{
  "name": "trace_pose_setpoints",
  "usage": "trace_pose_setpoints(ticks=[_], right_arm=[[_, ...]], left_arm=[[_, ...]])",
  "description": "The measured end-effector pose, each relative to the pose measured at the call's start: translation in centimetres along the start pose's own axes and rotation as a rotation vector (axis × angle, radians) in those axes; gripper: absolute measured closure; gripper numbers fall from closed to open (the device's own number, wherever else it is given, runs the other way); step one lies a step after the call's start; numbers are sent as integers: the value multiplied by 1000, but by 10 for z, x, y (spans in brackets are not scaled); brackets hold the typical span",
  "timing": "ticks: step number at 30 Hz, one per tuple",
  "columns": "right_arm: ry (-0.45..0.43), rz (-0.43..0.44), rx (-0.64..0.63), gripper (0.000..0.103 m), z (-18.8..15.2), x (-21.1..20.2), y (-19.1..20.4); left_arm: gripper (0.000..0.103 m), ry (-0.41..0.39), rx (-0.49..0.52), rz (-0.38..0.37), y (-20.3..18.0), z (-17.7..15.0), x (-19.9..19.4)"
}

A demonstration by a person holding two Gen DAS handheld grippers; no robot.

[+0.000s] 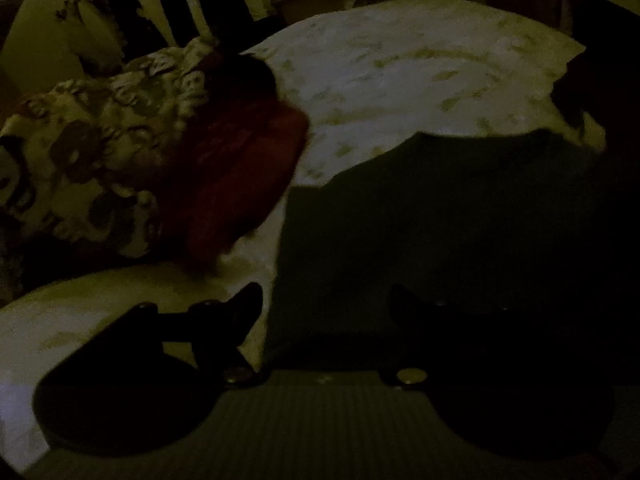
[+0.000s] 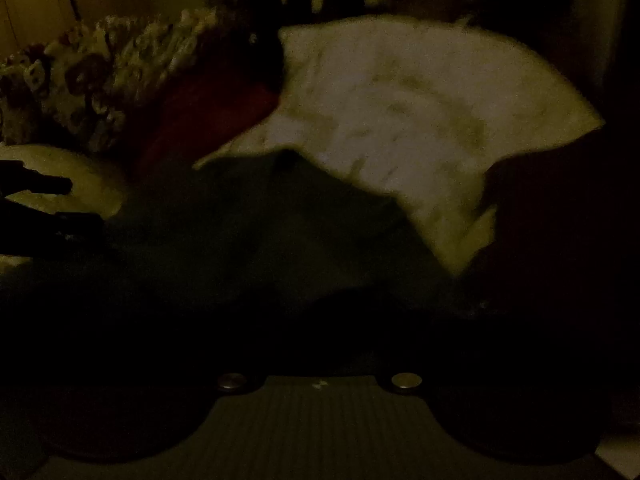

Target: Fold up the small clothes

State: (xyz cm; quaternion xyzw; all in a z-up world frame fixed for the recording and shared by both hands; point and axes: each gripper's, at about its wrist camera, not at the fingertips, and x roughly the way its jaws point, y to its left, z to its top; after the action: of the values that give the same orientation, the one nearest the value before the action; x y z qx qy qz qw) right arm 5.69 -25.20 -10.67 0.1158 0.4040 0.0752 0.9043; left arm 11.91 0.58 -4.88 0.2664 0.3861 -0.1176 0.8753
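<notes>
Clothes: a dark garment [image 1: 440, 220] lies on the pale sheet [image 1: 400, 72] under the spread left tongs [image 1: 326, 300]. Right tongs [image 2: 320, 320] are too dark to tell. Red cloth [image 1: 236, 168] lies left.

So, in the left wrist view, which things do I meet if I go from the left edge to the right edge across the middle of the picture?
Flowered fabric → red garment → pale printed sheet → dark green garment.
</notes>
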Motion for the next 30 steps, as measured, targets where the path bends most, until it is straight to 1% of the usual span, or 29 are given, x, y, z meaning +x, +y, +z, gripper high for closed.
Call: trace_pose_setpoints(ticks=[1,2,4,5,7,9,10,13,15,16,18,19,21,22,23,24,25,28,30], right_arm=[[19,61,55,83,5,3,-1],[21,100,95,83,12,3,1],[-22,177,119,84,32,-6,11],[-50,209,121,85,44,-14,18],[-106,281,141,85,70,-30,30],[-165,364,164,85,94,-51,40],[-198,408,177,85,107,-64,44],[-279,502,193,85,137,-97,55],[-317,527,156,85,154,-116,65],[-328,520,133,85,158,-123,70],[-328,483,137,85,160,-126,69],[-319,454,140,85,157,-126,64],[-291,358,120,85,142,-117,57],[-267,319,116,85,135,-110,53],[-235,277,119,85,123,-102,44],[-203,238,123,85,114,-91,35],[-165,200,126,85,101,-82,26],[-55,99,120,85,60,-48,3],[-8,68,141,85,35,-29,-10]], left_arm=[[35,3,1,-9,5,-3,-2],[35,2,0,-28,8,-6,-4],[35,-7,7,-58,9,-11,-7],[35,-11,17,-49,8,-12,-6],[35,-16,50,30,4,-13,-1],[35,7,60,85,4,-14,8],[35,22,56,91,6,-16,12],[35,62,39,88,9,-20,22],[35,66,41,83,7,-20,26],[34,72,39,94,6,-19,29],[33,110,20,145,8,-16,43],[33,132,-1,170,11,-15,50],[32,178,-72,217,24,-14,65],[30,193,-99,227,31,-15,69],[24,209,-133,231,39,-16,73],[22,220,-167,219,46,-18,76],[22,223,-185,204,50,-20,77],[21,219,-172,210,49,-21,76],[19,218,-145,225,46,-23,75]])
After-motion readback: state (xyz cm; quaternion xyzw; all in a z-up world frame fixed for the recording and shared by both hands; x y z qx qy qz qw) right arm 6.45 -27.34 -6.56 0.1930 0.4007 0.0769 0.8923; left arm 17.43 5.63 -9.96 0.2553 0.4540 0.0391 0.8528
